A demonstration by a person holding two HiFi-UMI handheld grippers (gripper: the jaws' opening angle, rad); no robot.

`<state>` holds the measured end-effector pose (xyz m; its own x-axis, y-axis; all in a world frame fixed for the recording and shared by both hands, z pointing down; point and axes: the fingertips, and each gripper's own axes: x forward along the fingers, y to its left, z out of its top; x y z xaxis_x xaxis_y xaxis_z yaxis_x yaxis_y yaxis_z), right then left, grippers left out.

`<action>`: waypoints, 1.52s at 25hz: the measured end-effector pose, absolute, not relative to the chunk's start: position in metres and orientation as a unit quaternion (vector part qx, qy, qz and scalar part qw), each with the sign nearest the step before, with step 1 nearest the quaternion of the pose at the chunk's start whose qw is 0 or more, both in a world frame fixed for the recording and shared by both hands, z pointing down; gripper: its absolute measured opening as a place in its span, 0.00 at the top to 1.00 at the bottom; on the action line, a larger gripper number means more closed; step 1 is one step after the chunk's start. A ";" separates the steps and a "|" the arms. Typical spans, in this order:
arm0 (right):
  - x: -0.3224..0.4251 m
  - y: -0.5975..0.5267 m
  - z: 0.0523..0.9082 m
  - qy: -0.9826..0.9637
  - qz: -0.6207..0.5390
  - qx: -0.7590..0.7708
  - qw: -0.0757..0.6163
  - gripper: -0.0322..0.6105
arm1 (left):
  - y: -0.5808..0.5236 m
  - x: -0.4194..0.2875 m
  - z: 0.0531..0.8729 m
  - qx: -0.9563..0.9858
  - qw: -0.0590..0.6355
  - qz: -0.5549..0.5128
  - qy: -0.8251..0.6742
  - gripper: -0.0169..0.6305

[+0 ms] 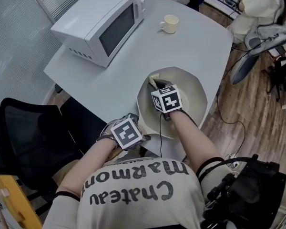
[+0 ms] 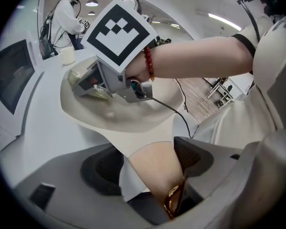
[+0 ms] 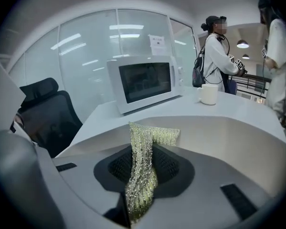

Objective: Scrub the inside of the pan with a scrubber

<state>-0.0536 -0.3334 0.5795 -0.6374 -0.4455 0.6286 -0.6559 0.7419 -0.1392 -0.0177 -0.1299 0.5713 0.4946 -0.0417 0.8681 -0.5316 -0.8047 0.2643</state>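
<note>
Right hand-held gripper (image 1: 157,86) — scrubber (image 3: 142,175) between jaws

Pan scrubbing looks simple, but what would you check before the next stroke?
1. Grip on the scrubber by the right gripper: ok.
2. Hold on the pan handle by the left gripper: ok.
3. Working end of the scrubber inside the pan: ok.
4. Contact of the scrubber with the pan's surface: cannot tell.
5. Space between the pan and the cup and microwave: ok.
</note>
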 end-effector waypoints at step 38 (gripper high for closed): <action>0.108 -0.382 0.591 -0.655 0.317 0.669 0.149 0.84 | -0.126 -0.009 0.567 0.836 0.293 0.420 -0.198 0.47</action>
<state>0.1082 -0.3820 0.5913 -0.0593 -0.7823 0.6201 -0.9717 -0.0970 -0.2153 -0.0089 -0.1264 0.5674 0.5698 -0.0848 0.8174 -0.5764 -0.7502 0.3240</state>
